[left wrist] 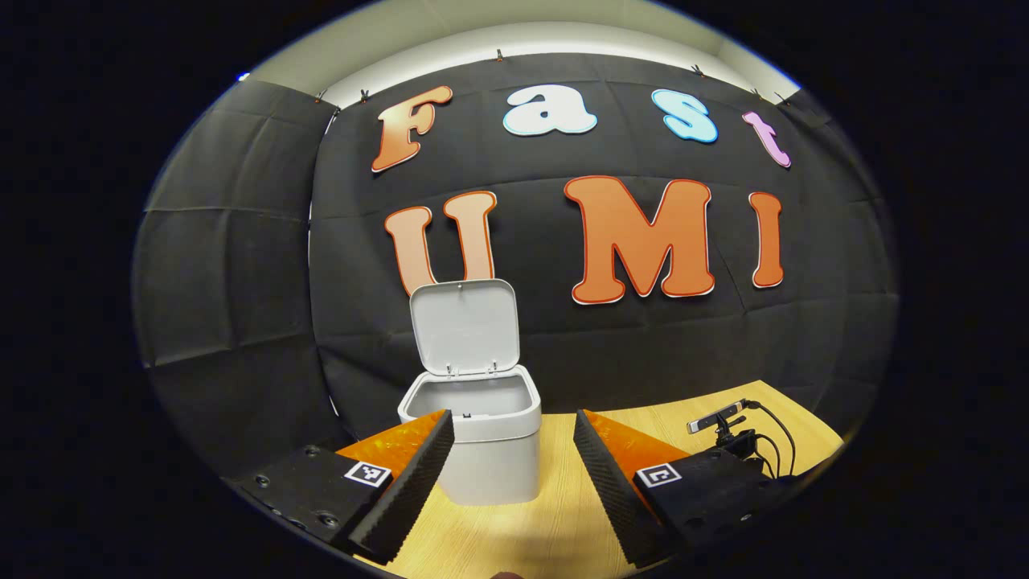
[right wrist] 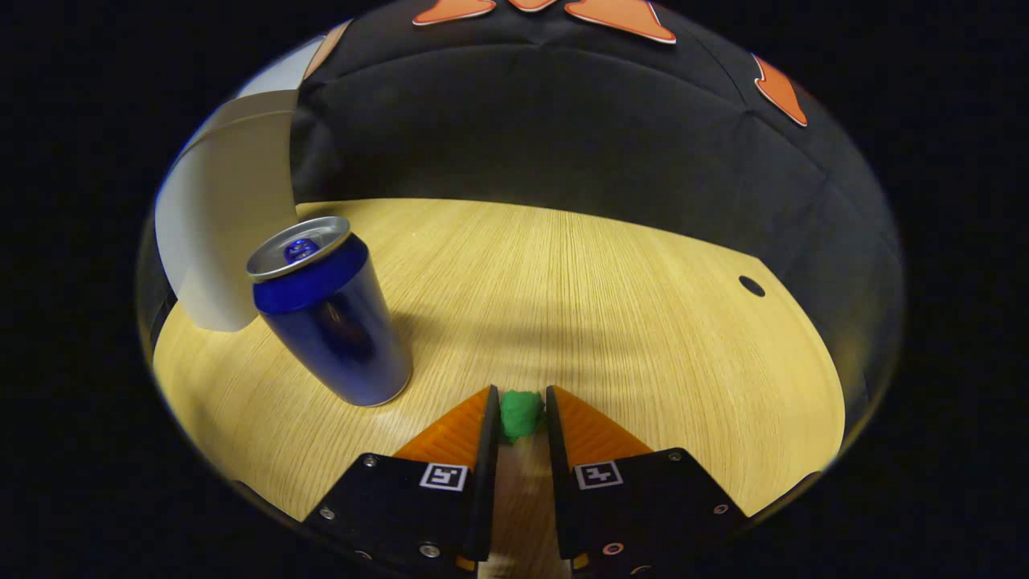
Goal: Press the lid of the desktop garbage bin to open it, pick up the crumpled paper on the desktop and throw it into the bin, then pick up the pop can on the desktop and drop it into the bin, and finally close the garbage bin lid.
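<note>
Green crumpled paper [right wrist: 521,412] pinched between right gripper [right wrist: 521,418] fingers [right wrist: 482,450] at desktop [right wrist: 603,305]

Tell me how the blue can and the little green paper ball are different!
The pop can is blue with a shiny silver top; the crumpled paper is plain green. The can looks much bigger than the paper. The can stands free on the wooden table, with nothing touching it, while the paper sits squeezed between the right gripper fingers. Both are on the table, outside the open bin.
</note>
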Demonstrator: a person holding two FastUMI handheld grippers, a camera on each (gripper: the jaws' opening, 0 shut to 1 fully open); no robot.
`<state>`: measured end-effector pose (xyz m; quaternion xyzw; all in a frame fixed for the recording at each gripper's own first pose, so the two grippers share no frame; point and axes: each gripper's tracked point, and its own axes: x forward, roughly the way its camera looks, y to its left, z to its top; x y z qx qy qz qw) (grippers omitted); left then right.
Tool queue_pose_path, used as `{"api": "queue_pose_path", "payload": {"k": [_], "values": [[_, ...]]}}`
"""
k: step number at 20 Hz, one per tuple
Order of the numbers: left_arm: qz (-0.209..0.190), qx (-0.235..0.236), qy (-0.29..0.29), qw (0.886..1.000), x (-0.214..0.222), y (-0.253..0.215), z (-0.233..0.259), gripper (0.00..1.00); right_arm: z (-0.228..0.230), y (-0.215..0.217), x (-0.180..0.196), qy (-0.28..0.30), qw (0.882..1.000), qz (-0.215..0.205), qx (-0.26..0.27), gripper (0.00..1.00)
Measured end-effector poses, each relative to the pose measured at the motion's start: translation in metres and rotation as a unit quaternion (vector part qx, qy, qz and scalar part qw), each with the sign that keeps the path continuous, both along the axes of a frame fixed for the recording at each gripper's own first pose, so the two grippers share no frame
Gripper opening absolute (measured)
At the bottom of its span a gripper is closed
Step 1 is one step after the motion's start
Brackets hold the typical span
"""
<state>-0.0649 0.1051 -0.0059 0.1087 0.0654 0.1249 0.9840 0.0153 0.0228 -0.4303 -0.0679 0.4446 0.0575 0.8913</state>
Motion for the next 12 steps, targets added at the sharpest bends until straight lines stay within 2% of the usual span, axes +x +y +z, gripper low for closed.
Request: {"api": "queue_pose_path", "payload": {"k": [3, 4, 6, 9, 12], "values": [[-0.009, -0.005, 0.004, 1.000, 0.004, -0.005, -0.003, 0.95, 0.000, 0.005, -0.003, 0.008, 1.000, -0.004, 0.025, 0.24], [-0.013, -0.007, 0.002, 1.000, 0.005, -0.007, -0.002, 0.95, 0.006, 0.001, -0.002, 0.005, 0.999, -0.008, 0.032, 0.18], [-0.020, -0.011, -0.004, 1.000, 0.007, -0.008, 0.001, 0.95, 0.031, -0.008, 0.006, -0.016, 0.999, -0.020, 0.045, 0.13], [-0.027, -0.024, -0.009, 0.999, 0.009, -0.004, -0.001, 0.95, 0.101, -0.011, 0.032, -0.080, 0.993, -0.034, 0.075, 0.13], [-0.031, -0.041, -0.017, 0.999, 0.010, 0.004, -0.002, 0.94, 0.202, 0.017, 0.077, -0.155, 0.981, -0.017, 0.114, 0.13]]}}
